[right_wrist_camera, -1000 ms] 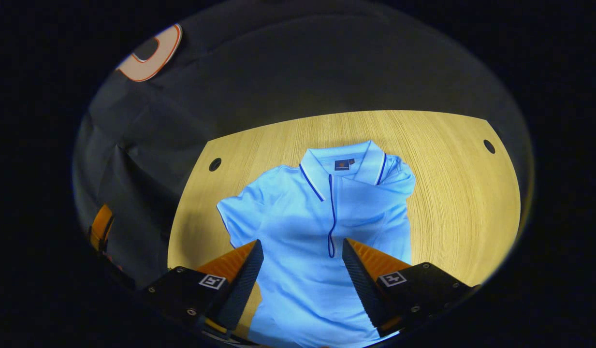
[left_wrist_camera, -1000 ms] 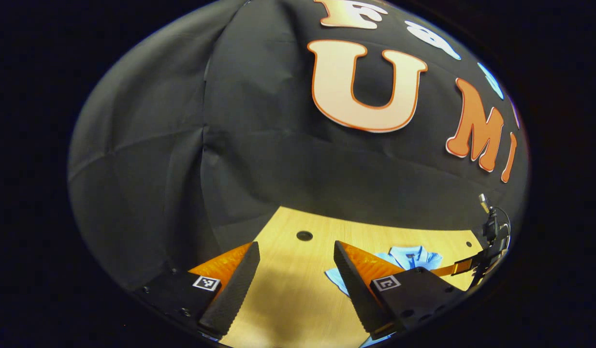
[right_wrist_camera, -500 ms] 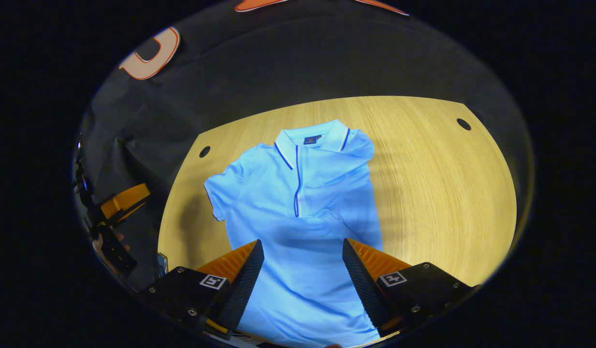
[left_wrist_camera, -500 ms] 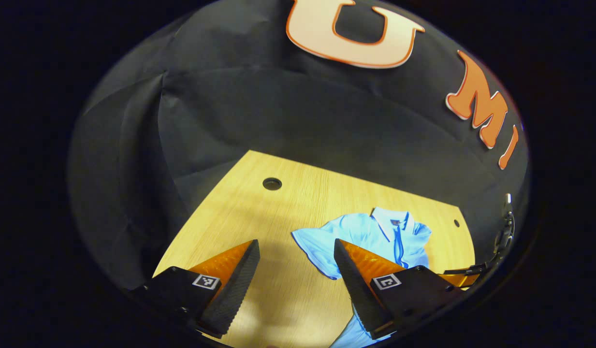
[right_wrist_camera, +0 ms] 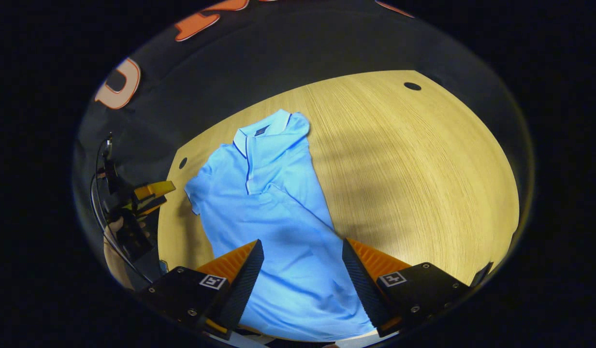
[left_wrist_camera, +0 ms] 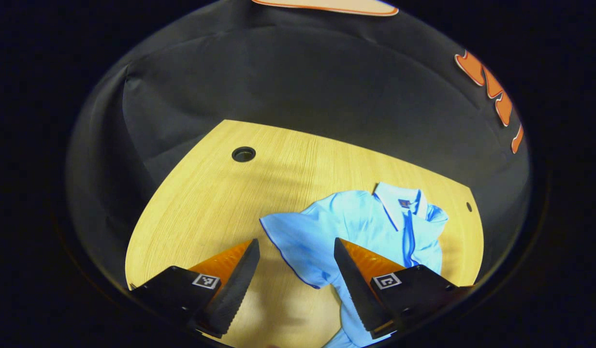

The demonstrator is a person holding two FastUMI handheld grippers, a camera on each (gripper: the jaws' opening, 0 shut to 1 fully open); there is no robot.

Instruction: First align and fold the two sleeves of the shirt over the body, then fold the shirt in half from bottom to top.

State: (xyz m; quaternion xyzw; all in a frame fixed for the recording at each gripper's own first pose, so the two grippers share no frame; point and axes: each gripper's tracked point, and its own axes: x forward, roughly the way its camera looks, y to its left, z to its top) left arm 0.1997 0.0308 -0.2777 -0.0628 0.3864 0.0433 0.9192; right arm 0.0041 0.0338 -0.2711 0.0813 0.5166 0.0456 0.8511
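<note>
Left jaws: the left gripper (left_wrist_camera: 296, 251) stood spread wide, holding nothing, above the desk (left_wrist_camera: 206, 193).
Right jaws: the right gripper (right_wrist_camera: 300, 253) was likewise spread and empty, over the shirt's lower body.
Shirt (right_wrist_camera: 268, 203): lay flat on the desk, collar away from the right jaws; one sleeve (left_wrist_camera: 290, 241) sat between the left jaws, not touched.
Other gripper: the left one appeared far left of the right jaws, held by a hand (right_wrist_camera: 115, 227).
</note>
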